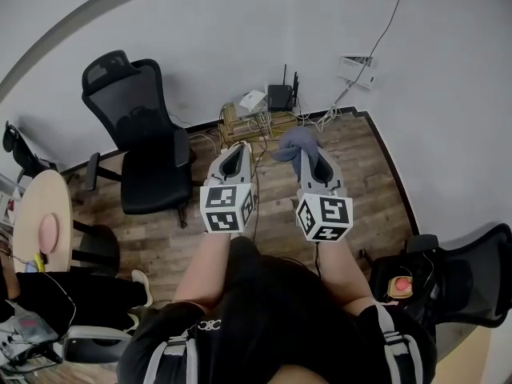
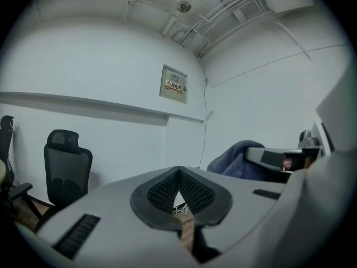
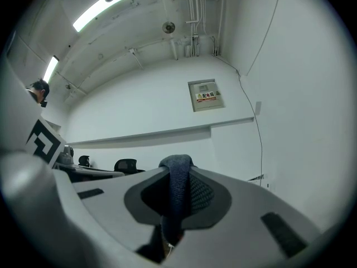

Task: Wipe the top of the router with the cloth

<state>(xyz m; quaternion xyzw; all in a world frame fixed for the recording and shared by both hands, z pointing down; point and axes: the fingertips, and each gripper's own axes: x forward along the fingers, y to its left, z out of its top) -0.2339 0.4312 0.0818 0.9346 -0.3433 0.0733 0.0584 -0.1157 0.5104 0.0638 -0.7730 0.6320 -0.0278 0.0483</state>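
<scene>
**Cloth pinched, router by the wall**

The right gripper (image 1: 307, 154) has its jaws closed on a soft, blue-grey knitted cloth (image 1: 294, 142), which bunches up past the ribbed black pads. The left gripper (image 1: 238, 150) has its jaws together on nothing. The boxy black router (image 1: 280, 97), its antennas upright, stands by the wall among white cables (image 1: 260, 121), clear of the cloth.

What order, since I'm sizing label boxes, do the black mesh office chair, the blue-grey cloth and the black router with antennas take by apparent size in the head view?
1. black mesh office chair
2. blue-grey cloth, flattered by nearness to the camera
3. black router with antennas, farther off
</scene>
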